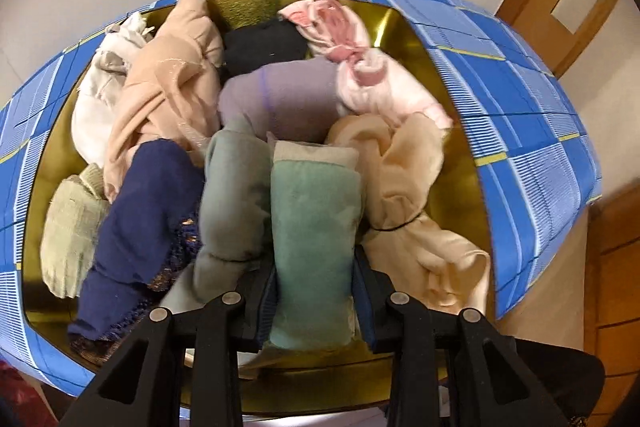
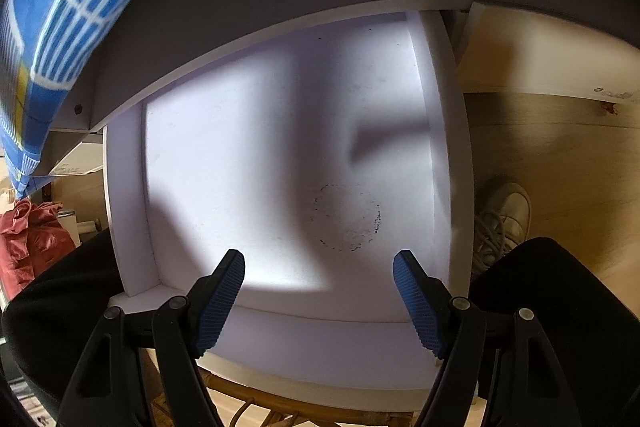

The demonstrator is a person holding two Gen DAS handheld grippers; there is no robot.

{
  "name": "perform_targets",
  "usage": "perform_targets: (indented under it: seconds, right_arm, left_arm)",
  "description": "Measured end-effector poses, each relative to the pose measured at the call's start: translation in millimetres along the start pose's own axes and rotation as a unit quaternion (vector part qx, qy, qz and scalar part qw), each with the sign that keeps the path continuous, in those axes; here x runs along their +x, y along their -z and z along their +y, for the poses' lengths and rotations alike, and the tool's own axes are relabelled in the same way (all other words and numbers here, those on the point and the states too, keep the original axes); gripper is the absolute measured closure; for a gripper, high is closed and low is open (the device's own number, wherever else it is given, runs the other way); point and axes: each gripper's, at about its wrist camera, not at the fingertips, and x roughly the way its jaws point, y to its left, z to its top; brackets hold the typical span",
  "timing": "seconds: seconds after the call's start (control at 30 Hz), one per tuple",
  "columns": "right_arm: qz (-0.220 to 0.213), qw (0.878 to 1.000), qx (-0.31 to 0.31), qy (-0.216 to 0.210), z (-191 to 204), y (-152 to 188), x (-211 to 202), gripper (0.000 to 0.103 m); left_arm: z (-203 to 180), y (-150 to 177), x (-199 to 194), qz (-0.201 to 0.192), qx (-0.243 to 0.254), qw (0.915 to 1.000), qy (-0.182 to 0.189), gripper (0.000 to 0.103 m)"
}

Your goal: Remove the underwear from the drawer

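Holding a teal rolled underwear (image 1: 314, 227) tight, the left gripper (image 1: 314, 291) hangs over a blue checked box (image 1: 516, 131) with a shiny gold inside. The jaws are clenched on the roll, one on each side of it. The roll sits at the near middle of the box, right above the other clothes.

Just left of it lies a grey-green roll (image 1: 234, 195), and left of that a dark blue piece (image 1: 144, 223). A pale green roll (image 1: 70, 223) sits at the far left. On the right is a cream piece (image 1: 412, 195) tied with a thin black band. Farther back are a purple piece (image 1: 288, 95), a black piece (image 1: 264, 45), a pink piece (image 1: 352, 55), a peach piece (image 1: 172, 83) and a white piece (image 1: 100, 83).

The right gripper (image 2: 319, 291) points down into a white drawer (image 2: 128, 227). Its jaws are wide apart, with nothing between them. The drawer floor shows a faint dark ring mark (image 2: 348, 219). A white shoe (image 2: 504, 219) stands on the wooden floor (image 2: 560, 163) to the right. A red cloth (image 2: 28, 239) lies at the left.
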Motion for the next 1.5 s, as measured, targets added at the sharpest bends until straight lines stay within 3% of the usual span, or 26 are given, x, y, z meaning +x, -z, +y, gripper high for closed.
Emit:
perform_targets:
  seconds: [0.1,0.23,0.3,0.4,0.53,0.67,0.83,1.0,1.1,1.23,1.4,1.47,1.5]
  right_arm:
    - [0.000,1.000,0.002,-0.002,-2,1,-1,0.026]
    - [-0.002,1.000,0.006,-0.003,-3,0,-2,0.026]
    - [-0.003,1.000,0.002,-0.003,0,0,-2,0.026]
    - [-0.001,1.000,-0.001,-0.003,2,1,-1,0.026]
    - [-0.001,1.000,-0.001,-0.001,1,1,-1,0.026]
    - [-0.001,1.000,0.001,-0.002,1,0,0,0.026]
    - [-0.005,1.000,-0.004,-0.001,2,0,-2,0.026]
    - [-0.023,0.999,-0.022,0.022,8,1,-8,0.022]
    - [-0.032,0.998,-0.040,0.040,13,5,-11,0.018]
    - [-0.027,0.997,-0.051,0.054,15,13,-8,0.016]
    - [-0.025,0.996,-0.060,0.065,17,28,-6,0.012]
    - [-0.027,0.995,-0.072,0.067,22,35,-5,0.010]
    - [-0.029,0.994,-0.078,0.066,24,37,-5,0.009]
  left_arm:
    - [-5,6,-8,-0.006,-0.013,0.9996,0.026,0.065]
    - [-8,15,-28,-0.036,-0.011,0.9989,0.026,0.063]
    - [-9,16,-35,-0.053,-0.008,0.9985,0.013,0.063]
    - [-6,6,-29,-0.045,-0.005,0.9986,-0.026,0.063]
    - [-5,1,-19,-0.037,-0.004,0.9988,-0.031,0.063]
    - [-19,-2,-8,-0.031,0.029,0.9978,-0.051,0.063]
    - [-5,8,-36,-0.064,-0.025,0.9974,-0.019,0.059]
    - [3,42,-77,-0.121,-0.046,0.9915,-0.002,0.040]
    - [6,68,-89,-0.133,-0.043,0.9902,0.003,0.031]
    - [17,110,-86,-0.116,-0.048,0.9920,0.016,0.031]
    - [37,173,-70,-0.089,-0.087,0.9918,0.030,0.030]
    - [45,201,-62,-0.078,-0.108,0.9887,0.067,0.019]
    - [47,210,-58,-0.071,-0.118,0.9865,0.089,0.007]
